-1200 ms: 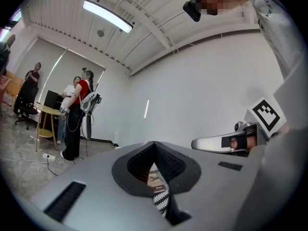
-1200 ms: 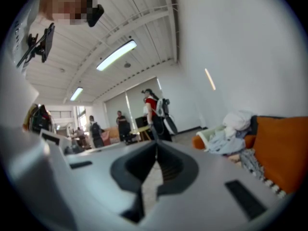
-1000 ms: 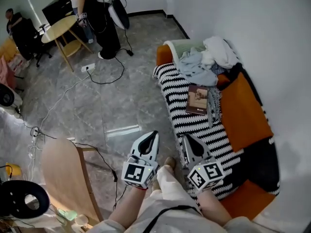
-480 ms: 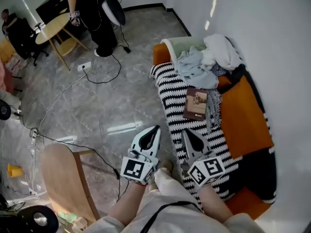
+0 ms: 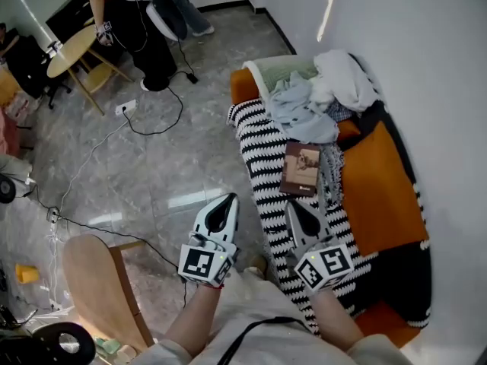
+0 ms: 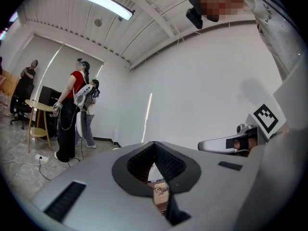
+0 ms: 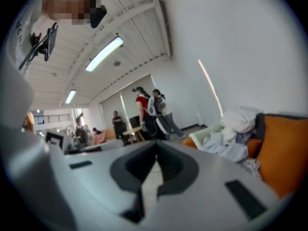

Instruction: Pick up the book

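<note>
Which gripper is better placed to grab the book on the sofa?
Right. The right gripper is over the striped blanket, with the book just ahead of it; the left gripper is over the floor, off the sofa's edge.

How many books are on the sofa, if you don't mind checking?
1: the book lies on the striped blanket, beside the clothes pile; others could hide under it.

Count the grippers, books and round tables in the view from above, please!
grippers: 2, the left gripper and the right gripper
book: 1
round table: 1
Total: 4
</note>
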A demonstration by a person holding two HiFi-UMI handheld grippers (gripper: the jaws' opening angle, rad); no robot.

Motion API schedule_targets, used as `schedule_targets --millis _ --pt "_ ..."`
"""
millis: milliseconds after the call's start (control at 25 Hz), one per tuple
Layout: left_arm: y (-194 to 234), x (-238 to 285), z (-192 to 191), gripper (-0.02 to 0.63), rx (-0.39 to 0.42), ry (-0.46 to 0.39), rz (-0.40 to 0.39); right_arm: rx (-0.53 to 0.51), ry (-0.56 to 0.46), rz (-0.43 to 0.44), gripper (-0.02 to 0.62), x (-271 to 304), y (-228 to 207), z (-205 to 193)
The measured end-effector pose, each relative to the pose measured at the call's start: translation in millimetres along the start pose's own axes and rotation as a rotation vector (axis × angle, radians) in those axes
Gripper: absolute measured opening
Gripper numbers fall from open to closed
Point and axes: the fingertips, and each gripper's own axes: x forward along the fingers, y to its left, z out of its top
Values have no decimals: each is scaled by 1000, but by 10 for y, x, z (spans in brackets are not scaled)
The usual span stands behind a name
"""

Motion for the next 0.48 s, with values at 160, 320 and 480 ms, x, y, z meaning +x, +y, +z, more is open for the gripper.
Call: schedule_targets --millis 160,320,480 --pt "12 159 -137 23 -3 25 -6 12 -6 -24 14 -8 -207 -50" --pt "-81 396 -308 23 -3 44 -40 3 -8 -64 14 -18 -493 -86" --pt "-263 678 -504 23 -18 78 -111 15 -7 -119 14 -58 -781 -113"
